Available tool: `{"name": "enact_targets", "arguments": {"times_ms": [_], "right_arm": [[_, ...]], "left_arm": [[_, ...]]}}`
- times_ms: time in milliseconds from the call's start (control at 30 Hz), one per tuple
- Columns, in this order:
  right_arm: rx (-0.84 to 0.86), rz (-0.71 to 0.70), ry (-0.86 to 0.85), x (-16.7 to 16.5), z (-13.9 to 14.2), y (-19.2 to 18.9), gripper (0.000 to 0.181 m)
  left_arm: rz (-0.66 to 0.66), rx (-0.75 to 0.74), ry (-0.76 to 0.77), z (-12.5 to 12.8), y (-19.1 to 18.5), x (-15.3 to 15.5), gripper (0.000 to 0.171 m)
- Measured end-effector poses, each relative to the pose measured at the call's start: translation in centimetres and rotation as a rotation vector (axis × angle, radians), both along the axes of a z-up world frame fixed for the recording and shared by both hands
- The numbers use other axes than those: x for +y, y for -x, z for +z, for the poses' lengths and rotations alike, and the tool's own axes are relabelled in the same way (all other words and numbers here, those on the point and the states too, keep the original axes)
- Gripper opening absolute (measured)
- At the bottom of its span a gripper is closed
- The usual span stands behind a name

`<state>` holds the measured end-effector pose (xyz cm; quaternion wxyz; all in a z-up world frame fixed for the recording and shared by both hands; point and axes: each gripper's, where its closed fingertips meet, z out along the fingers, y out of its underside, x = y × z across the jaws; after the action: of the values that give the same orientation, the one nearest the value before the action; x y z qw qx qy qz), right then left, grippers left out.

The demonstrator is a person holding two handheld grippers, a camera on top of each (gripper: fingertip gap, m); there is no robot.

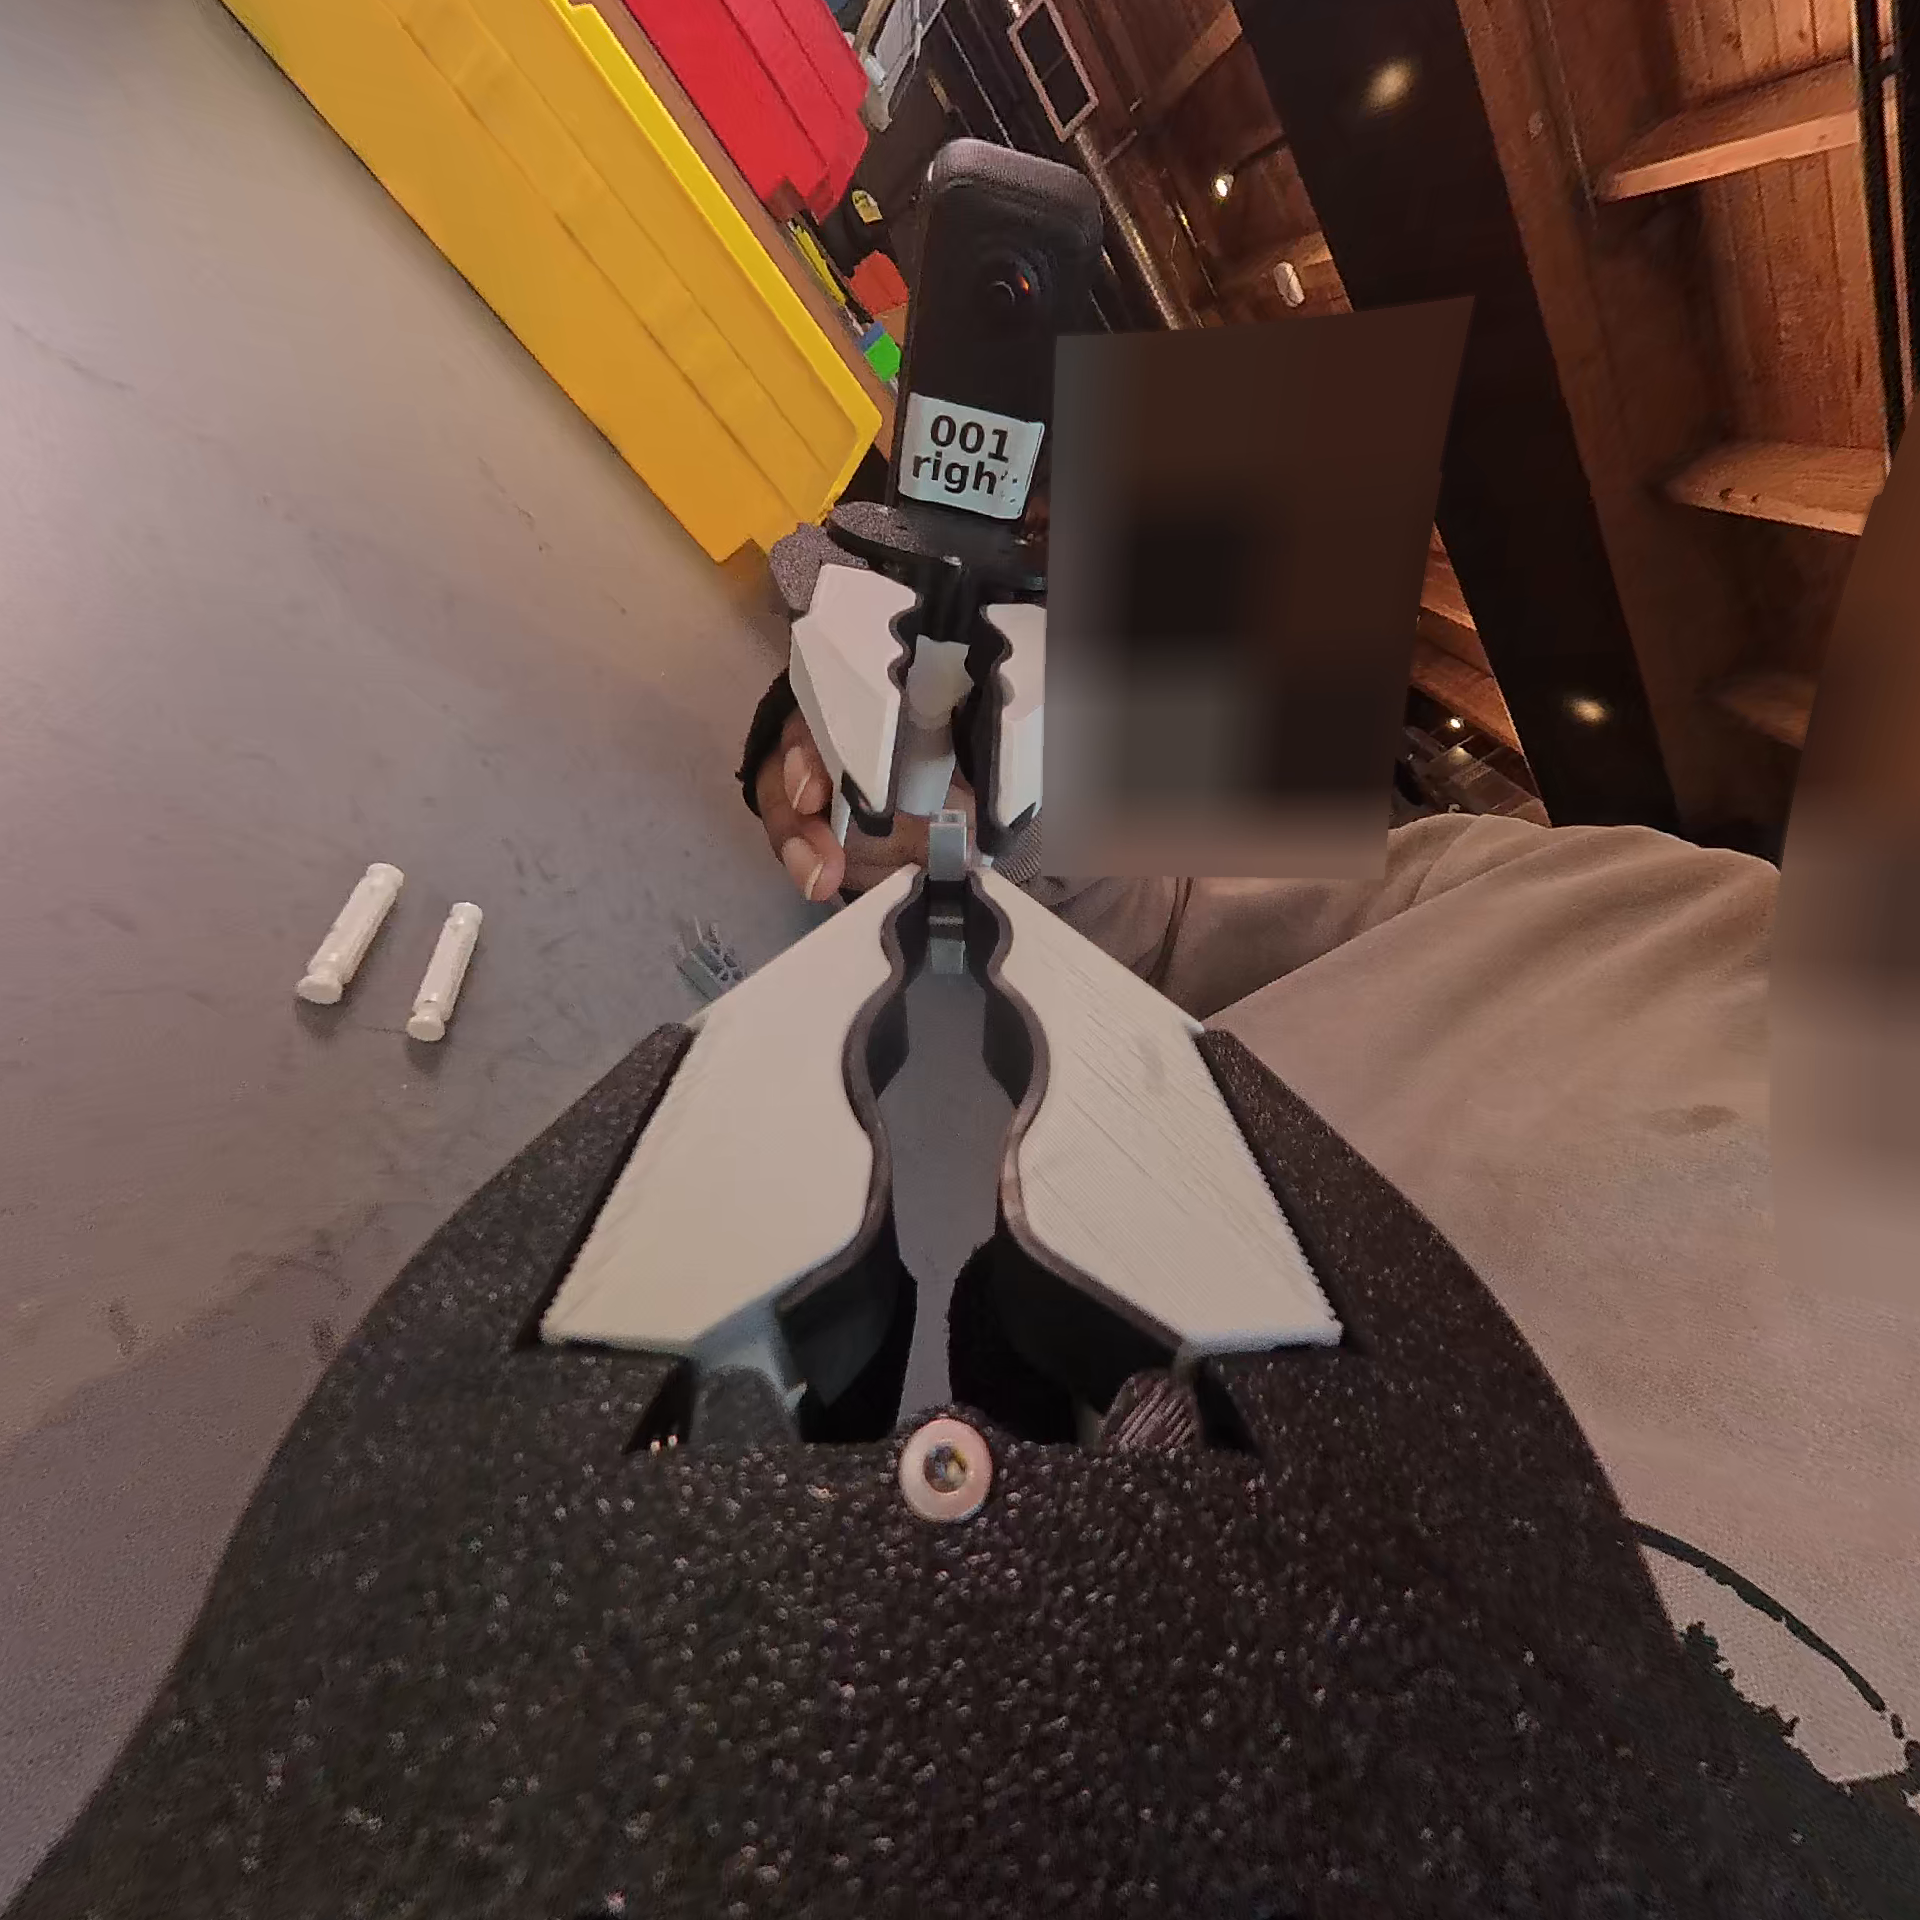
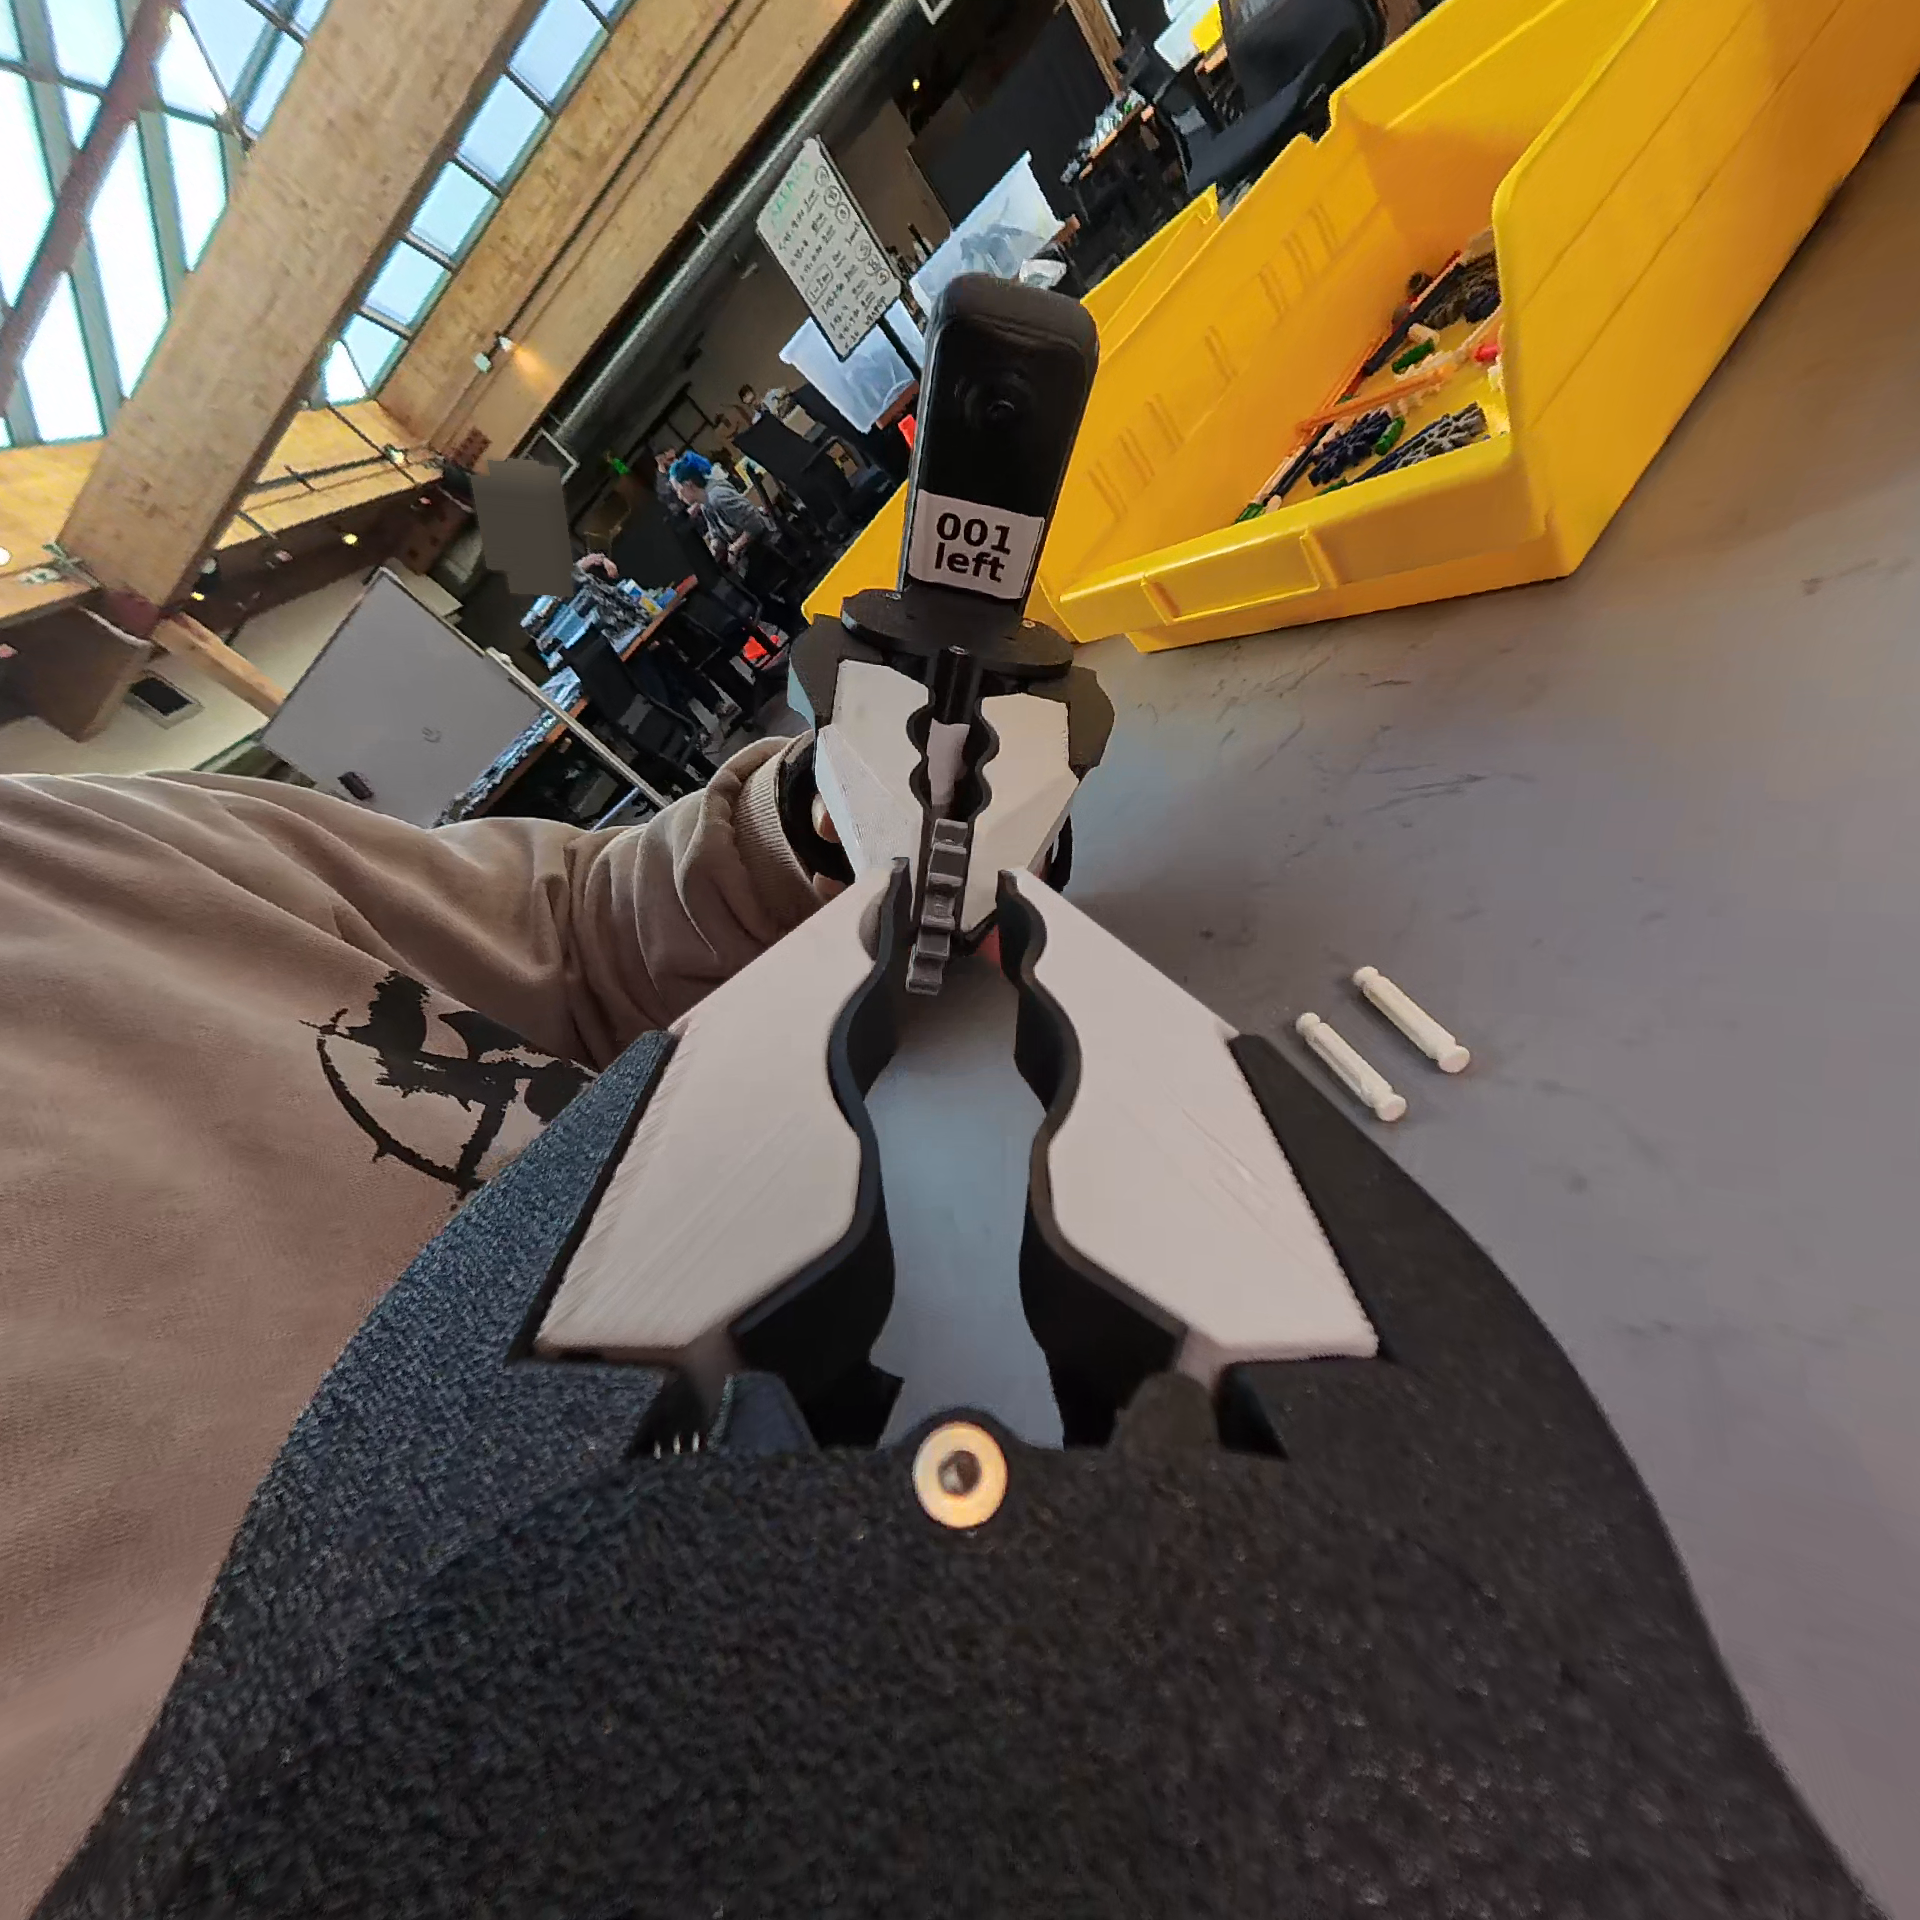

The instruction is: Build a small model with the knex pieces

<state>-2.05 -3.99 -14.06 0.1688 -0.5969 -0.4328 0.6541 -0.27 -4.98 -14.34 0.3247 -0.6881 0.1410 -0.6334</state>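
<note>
— Left gripper (image 1: 943, 888) (image 2: 951, 868): pinched narrow at the tips on a grey toothed connector (image 1: 948, 868) (image 2: 940, 904); held in the air above the grey table (image 1: 312, 623) (image 2: 1558, 831).

— And the right gripper (image 1: 930, 826) (image 2: 948, 883)?

— Closed on a white rod (image 1: 925, 743), lengthwise between the fingers, as seen from the left wrist view; rod end right at the connector's end, touching or only just apart, cannot tell; both grippers tip to tip, nose on.

— Close by on the table?

— Small grey piece (image 1: 712, 951) lying just beside the left fingertips in the left wrist view; two loose white rods (image 1: 348, 935) (image 2: 1351, 1065) side by side, near each other but apart, off to the outer side of both grippers.

— Room to move?

— Bare table around the loose rods and on toward the yellow bins (image 1: 623, 260) (image 2: 1351, 468); bins' front edges well beyond the rods; mixed coloured parts inside one bin; on the other side, a beige sleeve (image 2: 623, 883) and sweatshirt close against both grippers; table's near edge hidden under them.
</note>
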Motion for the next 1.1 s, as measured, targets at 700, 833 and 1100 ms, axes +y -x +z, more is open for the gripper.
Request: {"name": "enact_targets", "arguments": {"times_ms": [700,833,1100], "right_arm": [[0.092,-0.011,0.092,0.5,1.6,-0.4,0.003],[0.047,-0.005,0.024,0.6,0.8,-0.6,0.003],[-0.087,0.016,-0.244,0.6,-1.7,-1.0,0.013]], "left_arm": [[0.032,-0.016,-0.080,1.2,0.6,0.2,0.006],[0.067,0.027,-0.077,0.8,1.2,0.6,0.006],[0.062,0.095,-0.050,-0.6,1.1,0.8,0.005]]}}
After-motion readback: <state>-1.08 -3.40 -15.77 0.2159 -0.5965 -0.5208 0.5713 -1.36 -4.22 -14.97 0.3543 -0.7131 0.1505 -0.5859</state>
